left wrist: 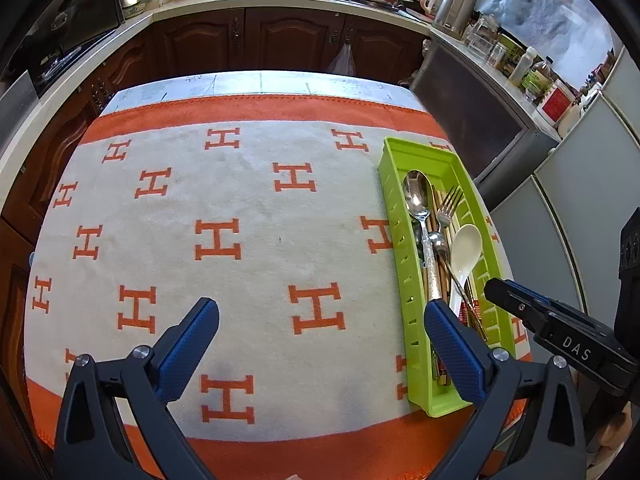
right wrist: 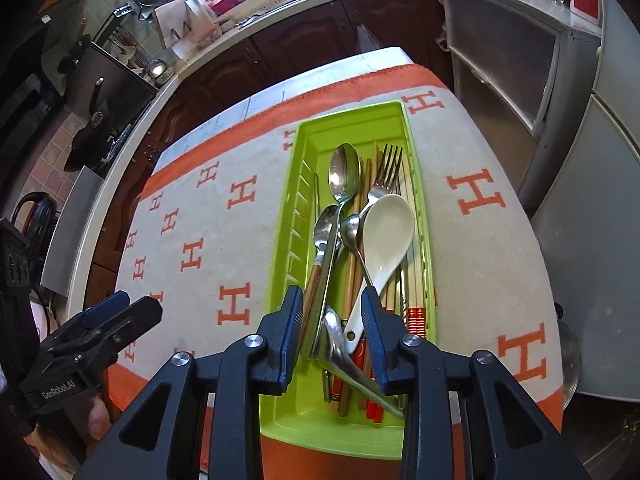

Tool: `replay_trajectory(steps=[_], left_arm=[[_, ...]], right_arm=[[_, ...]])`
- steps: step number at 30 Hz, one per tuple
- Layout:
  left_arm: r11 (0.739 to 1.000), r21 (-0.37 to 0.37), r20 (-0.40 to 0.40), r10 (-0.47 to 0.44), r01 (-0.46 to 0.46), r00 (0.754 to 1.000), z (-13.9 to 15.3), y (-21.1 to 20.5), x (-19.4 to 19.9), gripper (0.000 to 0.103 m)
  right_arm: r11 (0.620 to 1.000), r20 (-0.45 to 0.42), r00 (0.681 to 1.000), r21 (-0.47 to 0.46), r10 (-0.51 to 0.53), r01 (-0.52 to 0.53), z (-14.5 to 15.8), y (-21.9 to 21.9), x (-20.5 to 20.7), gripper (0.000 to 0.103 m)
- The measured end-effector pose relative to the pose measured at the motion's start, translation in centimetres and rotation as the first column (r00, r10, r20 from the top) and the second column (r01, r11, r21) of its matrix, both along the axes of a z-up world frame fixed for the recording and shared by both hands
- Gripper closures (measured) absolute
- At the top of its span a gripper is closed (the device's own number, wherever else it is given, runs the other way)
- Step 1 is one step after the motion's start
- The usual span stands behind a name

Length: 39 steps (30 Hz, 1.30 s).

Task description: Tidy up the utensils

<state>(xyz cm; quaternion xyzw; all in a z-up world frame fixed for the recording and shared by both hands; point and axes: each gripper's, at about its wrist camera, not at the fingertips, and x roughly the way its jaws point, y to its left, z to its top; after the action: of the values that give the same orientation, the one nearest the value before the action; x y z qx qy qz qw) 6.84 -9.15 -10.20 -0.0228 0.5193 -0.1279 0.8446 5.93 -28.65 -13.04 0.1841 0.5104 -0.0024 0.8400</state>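
Your left gripper (left wrist: 322, 320) hangs over the blanket (left wrist: 248, 200) with its tongs spread wide and nothing between them; only the cream cloth with its orange H marks shows in the gap. Its right-hand finger (left wrist: 452, 344) overlaps the near left wall of the green tray (left wrist: 404, 280), which sits at about three o'clock in the left wrist view, along the blanket's right edge. Your right gripper (left wrist: 516, 300) pokes in at four o'clock there, just past the tray's near right side.

In the right wrist view your right gripper (right wrist: 332, 320) is above the tray's near end, tongs narrow but parted. Handles of the cutlery lie in the gap below them; the pads press on none of them, as far as you can see. The tray runs from six o'clock up toward twelve. Inside it lie a large metal spoon (right wrist: 344, 172) at the far end, a fork (right wrist: 384, 176) just right of it, two smaller metal spoons (right wrist: 326, 226) nearer you, a white soup spoon (right wrist: 388, 232) on top toward the right, and several chopsticks (right wrist: 416, 280) along the right wall, some with red ends. Your left gripper (right wrist: 120, 308) shows at eight o'clock, off the tray's left side, with fingers of your hand (right wrist: 98, 416) wrapped under it.
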Motion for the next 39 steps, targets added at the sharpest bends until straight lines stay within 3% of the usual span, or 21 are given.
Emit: replay_trajectory(steps=[10, 24, 32, 39], left_arm=[[0.999, 0.038, -0.007, -0.009, 0.009, 1.000, -0.4, -0.6, -0.9, 0.001], [0.996, 0.075, 0.019, 0.038, -0.040, 0.999, 0.1, 1.2, -1.9, 0.001], [0.986, 0.121, 0.135, 0.099, -0.116, 0.986, 2.8, 3.7, -3.3, 0.001], [0.965, 0.168, 0.272, 0.149, -0.200, 0.951, 6.8, 5.1, -5.3, 0.001]], right_arm=[[1.000, -0.004, 1.000, -0.019, -0.012, 0.012, 0.1, 0.5, -0.8, 0.064], [0.995, 0.027, 0.998, -0.087, -0.053, 0.056, 0.3, 1.2, -2.2, 0.040], [0.992, 0.103, 0.995, -0.127, -0.014, 0.027, 3.7, 3.6, -3.5, 0.030], [0.987, 0.219, 0.974, -0.160, 0.055, -0.020, 8.7, 7.2, -4.8, 0.020]])
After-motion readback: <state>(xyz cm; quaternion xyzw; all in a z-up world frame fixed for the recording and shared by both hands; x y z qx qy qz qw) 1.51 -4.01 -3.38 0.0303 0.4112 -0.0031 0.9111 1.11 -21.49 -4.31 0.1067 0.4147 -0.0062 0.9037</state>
